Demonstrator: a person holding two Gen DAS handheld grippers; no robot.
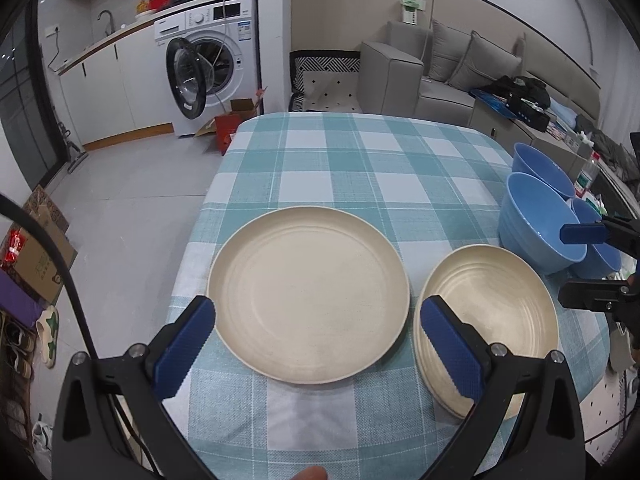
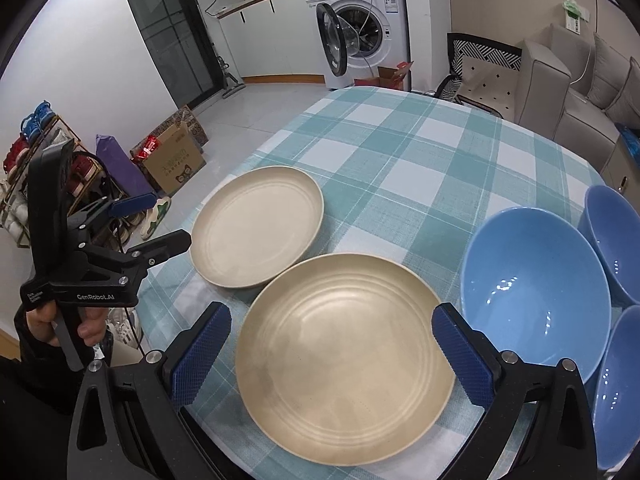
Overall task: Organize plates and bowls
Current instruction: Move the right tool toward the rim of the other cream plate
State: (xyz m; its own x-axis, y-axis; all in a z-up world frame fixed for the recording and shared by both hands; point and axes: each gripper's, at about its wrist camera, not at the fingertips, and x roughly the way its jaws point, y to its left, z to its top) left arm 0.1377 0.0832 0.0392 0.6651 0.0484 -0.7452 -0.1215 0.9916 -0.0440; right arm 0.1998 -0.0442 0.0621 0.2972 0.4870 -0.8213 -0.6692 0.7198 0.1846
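Both grippers — left gripper [image 1: 316, 344], right gripper [image 2: 332, 352] — gape empty; blue bowls [image 2: 532, 292] crowd just right of the plate stack [image 2: 344, 360].

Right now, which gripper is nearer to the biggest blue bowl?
Right. The right gripper hovers over the stacked cream plates, directly beside the biggest blue bowl. The left gripper is farther, over the single cream plate, beyond the stack.

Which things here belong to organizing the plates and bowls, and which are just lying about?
Job: large cream plate; stack of smaller cream plates; three blue bowls.

Lying about: washing machine; cardboard boxes; sofa; shoe rack.
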